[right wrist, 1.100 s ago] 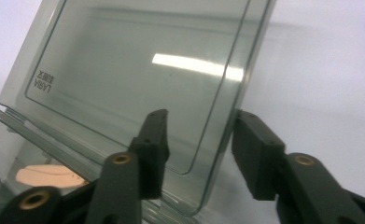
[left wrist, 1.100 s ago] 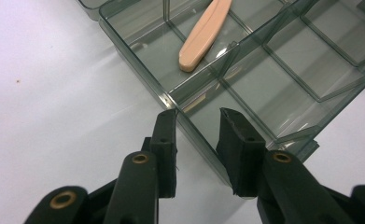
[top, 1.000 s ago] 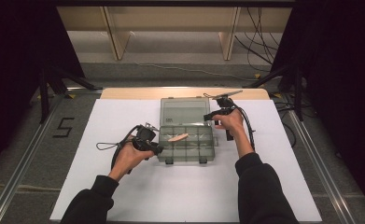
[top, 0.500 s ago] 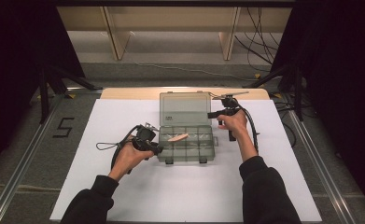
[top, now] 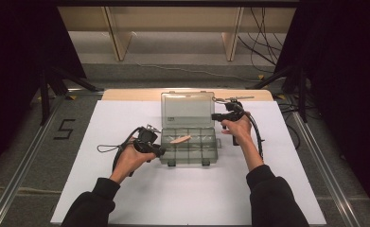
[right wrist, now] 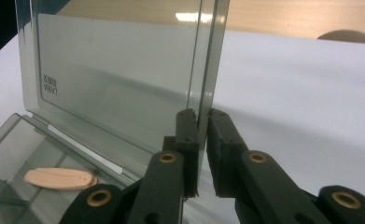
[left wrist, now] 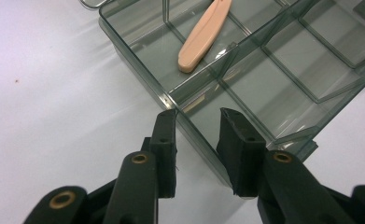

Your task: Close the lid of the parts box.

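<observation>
Right tool jaws just closed onto lid side edge, now pinching it upright, likely to swing it shut. Left tool straddles box near wall, steadying it on desk; grip uncertain. Peach piece ahead, inside compartment.

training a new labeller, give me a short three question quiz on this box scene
1. True or false: the lid of the compartment box stands open.
2. What lies in one of the box's compartments?
3. Which hand-held gripper has its jaws on the lid's edge: A left, B right?

Key:
1. True, it stands upright.
2. A flat peach-coloured piece.
3. B. The right hand-held gripper has just closed its jaws on the lid's side edge; the left hand-held gripper straddles the box's corner wall.
</observation>
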`<state>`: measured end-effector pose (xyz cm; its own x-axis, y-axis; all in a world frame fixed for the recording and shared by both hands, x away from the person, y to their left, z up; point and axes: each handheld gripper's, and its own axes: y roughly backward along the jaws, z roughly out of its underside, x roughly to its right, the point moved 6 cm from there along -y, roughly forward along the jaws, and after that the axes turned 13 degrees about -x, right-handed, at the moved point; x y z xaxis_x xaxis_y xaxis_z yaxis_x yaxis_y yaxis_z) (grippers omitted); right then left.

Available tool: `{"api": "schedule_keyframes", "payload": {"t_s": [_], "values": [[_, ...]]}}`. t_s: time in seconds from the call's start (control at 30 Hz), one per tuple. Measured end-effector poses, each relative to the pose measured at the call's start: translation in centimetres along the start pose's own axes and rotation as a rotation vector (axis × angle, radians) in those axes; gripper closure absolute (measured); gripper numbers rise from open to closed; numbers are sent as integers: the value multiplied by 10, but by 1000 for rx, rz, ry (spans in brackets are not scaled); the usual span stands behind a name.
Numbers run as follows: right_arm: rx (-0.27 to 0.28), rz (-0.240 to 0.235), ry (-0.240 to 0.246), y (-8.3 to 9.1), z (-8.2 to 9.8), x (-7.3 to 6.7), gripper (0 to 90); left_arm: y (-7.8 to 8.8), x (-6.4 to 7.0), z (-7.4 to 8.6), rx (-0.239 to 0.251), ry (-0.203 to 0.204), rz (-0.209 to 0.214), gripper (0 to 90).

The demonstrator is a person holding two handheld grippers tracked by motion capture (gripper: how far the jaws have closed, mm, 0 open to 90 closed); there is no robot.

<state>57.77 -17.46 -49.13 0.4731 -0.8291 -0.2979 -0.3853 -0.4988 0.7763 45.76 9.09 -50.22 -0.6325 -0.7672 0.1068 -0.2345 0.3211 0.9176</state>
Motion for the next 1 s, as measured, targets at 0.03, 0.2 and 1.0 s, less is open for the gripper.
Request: {"api": "schedule_keyframes", "payload": {"t_s": [0.03, 0.2, 1.0], "values": [[14, 2, 22, 0, 0, 1, 838, 0, 0, 0, 11, 2, -6, 672], [60, 11, 59, 1, 4, -1, 838, -1, 0, -1, 30, 5, -6, 670], [221, 84, 221, 6, 17, -7, 833, -1, -2, 1, 12, -29, -1, 639]]}}
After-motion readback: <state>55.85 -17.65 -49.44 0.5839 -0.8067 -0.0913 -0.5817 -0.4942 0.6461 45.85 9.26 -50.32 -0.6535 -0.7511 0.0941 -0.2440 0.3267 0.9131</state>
